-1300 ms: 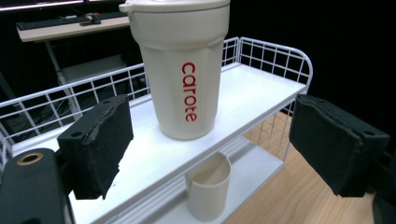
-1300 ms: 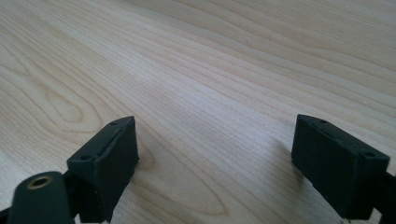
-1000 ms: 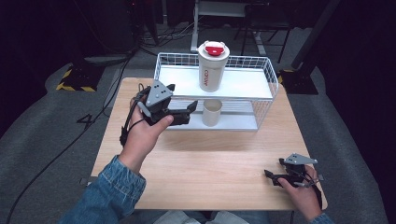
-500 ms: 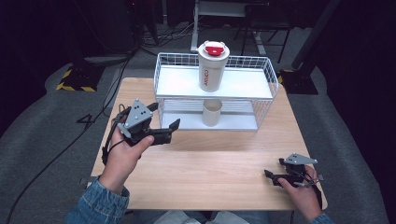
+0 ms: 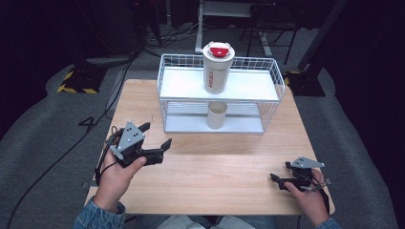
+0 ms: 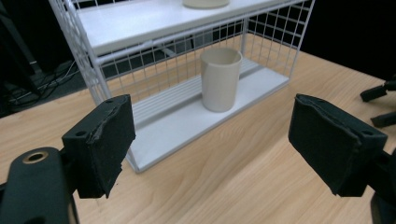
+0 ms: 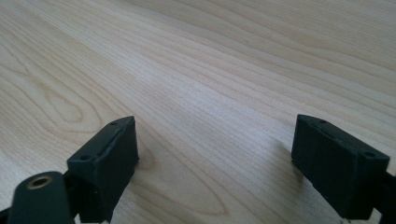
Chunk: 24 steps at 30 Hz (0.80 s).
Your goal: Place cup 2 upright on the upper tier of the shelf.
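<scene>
While upright on lower rack shelf, beige cup [image 5: 217, 115] untouched by either tongs.

Directly below tall white tumbler [image 5: 218, 67] with red lid on upper shelf of white wire rack [image 5: 270, 93]. Left tongs [image 5: 156, 142] spread wide, empty, near rack front, aimed toward cup. Right tongs [image 5: 279, 172] spread wide, empty, low over table [image 5: 229, 167] at near right corner, well apart from rack.

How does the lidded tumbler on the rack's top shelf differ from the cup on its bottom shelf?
The tumbler is taller and closed by a red-topped lid; the cup is shorter and open-mouthed. The tumbler bears red lettering down its side; the cup is plain. Both are cream-coloured, stand upright in the white wire rack, and are untouched by either gripper.
</scene>
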{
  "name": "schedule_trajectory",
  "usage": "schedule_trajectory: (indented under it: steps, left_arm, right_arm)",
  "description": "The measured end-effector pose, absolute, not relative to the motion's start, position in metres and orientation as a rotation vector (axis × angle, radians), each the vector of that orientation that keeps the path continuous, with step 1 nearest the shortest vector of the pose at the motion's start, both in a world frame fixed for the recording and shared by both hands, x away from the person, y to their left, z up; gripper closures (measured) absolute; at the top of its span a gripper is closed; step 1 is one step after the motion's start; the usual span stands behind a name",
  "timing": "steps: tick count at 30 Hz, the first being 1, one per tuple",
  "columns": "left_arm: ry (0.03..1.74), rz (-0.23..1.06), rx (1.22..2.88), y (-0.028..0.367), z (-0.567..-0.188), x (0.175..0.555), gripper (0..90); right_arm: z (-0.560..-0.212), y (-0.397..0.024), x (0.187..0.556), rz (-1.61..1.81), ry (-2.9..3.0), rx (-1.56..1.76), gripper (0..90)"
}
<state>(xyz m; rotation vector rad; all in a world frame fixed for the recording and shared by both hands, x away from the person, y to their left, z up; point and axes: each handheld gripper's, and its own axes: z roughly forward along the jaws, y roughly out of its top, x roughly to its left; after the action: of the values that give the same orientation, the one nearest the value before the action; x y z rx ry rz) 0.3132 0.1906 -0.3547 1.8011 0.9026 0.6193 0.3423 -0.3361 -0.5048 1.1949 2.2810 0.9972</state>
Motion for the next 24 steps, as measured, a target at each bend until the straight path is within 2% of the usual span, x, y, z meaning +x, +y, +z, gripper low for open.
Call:
schedule_trajectory:
  steps: [24]
  left_arm:
    - [1.035, 0.553, 1.940, 0.215, -0.451, 0.289, 15.7]
  right_arm:
    - [-0.505, -0.336, 0.342, 0.997, 2.281, 1.195, 15.0]
